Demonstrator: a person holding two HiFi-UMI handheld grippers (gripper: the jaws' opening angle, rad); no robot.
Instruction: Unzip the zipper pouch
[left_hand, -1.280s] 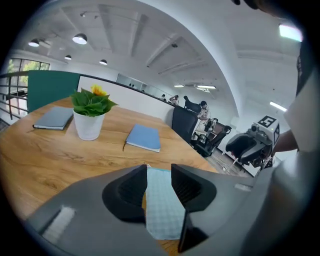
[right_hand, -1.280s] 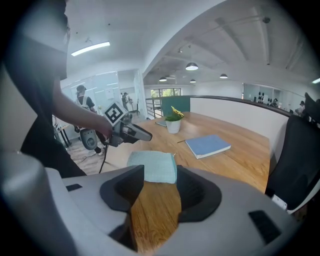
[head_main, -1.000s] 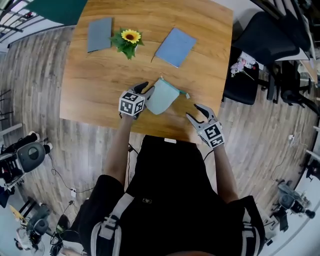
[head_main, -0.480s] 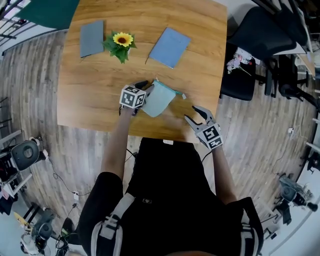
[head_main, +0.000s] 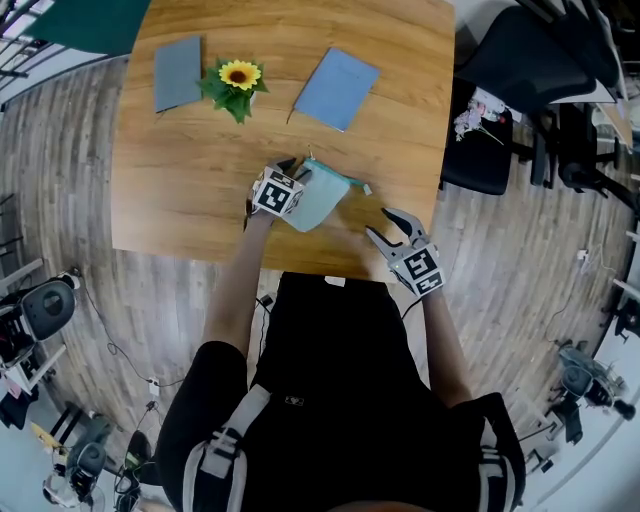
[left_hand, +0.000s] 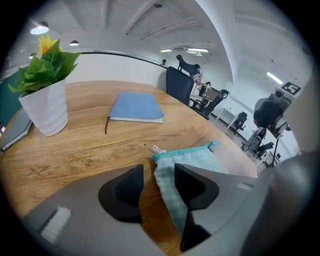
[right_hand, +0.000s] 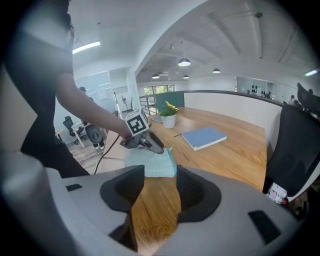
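The pale teal checked zipper pouch lies flat on the wooden table near its front edge. Its teal zipper band runs along the far side, with a small white pull at the left corner. My left gripper straddles the pouch's left end; its jaws have just been opening, and bare wood shows between the left pad and the fabric. My right gripper hovers open to the pouch's right, nothing between its fingers.
A blue notebook lies beyond the pouch, a grey notebook at the far left, and a potted sunflower between them. Dark office chairs stand off the table's right side.
The left gripper came down with the pouch, which was tilted up and now lies flat. Its jaws stand wider around the pouch's end. The right gripper stayed put.
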